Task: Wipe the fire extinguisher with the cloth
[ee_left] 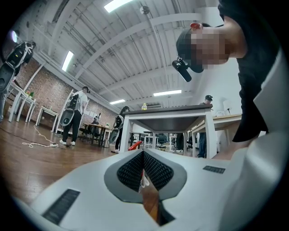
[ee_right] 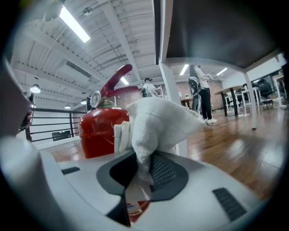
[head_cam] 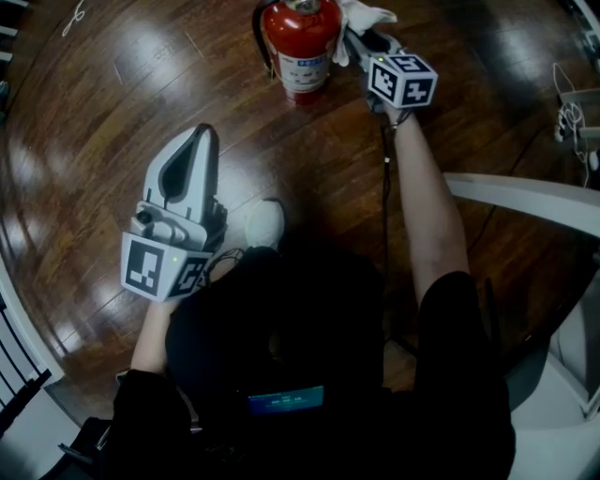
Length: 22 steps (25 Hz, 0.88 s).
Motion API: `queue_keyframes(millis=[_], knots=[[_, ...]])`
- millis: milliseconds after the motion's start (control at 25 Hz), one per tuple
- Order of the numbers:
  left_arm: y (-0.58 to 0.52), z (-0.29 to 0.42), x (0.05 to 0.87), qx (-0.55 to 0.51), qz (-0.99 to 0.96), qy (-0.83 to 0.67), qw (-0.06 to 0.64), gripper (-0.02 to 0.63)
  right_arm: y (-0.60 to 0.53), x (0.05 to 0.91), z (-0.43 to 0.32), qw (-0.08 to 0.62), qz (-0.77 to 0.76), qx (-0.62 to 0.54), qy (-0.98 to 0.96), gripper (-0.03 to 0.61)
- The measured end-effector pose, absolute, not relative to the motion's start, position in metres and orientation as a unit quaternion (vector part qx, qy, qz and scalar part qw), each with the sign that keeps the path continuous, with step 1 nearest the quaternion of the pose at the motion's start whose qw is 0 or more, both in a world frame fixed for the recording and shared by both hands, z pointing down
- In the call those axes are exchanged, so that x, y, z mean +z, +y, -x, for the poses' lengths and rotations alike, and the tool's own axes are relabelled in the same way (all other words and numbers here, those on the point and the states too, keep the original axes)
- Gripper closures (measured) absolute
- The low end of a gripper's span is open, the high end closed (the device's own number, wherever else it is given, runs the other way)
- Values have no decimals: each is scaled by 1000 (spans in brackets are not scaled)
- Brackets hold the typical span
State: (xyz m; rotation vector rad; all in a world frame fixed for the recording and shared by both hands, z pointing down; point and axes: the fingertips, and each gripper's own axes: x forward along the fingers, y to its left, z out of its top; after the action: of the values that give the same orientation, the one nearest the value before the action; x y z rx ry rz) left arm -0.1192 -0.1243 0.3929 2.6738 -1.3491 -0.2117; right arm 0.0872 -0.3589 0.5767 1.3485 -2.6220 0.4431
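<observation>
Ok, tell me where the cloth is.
The cloth is at the head view's top centre, pinched in the right tongs, just right of the extinguisher.

Left of fire extinguisher (head_cam: 300, 42): bare wood floor (head_cam: 103, 103), wide open, easy to pass. Right of fire extinguisher: taken up by cloth (head_cam: 364, 17) just beside its top, pinched in right gripper (head_cam: 354, 39). Nearer than fire extinguisher: open strip of floor, then white shoe (head_cam: 265, 223) and black cable (head_cam: 384, 178) in the way. Far right of fire extinguisher: white curved table edge (head_cam: 525, 192) and white cords (head_cam: 567, 108) blocking. Low left of fire extinguisher, well apart: left gripper (head_cam: 200, 136), jaws together, floor free around it.
</observation>
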Motion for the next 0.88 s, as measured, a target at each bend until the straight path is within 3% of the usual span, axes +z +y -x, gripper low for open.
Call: queue_keyframes(millis=[880], knots=[[-126,119,389,-89,-888,-444,78,615,-314,707,-74,169,-459,247,-837,491]])
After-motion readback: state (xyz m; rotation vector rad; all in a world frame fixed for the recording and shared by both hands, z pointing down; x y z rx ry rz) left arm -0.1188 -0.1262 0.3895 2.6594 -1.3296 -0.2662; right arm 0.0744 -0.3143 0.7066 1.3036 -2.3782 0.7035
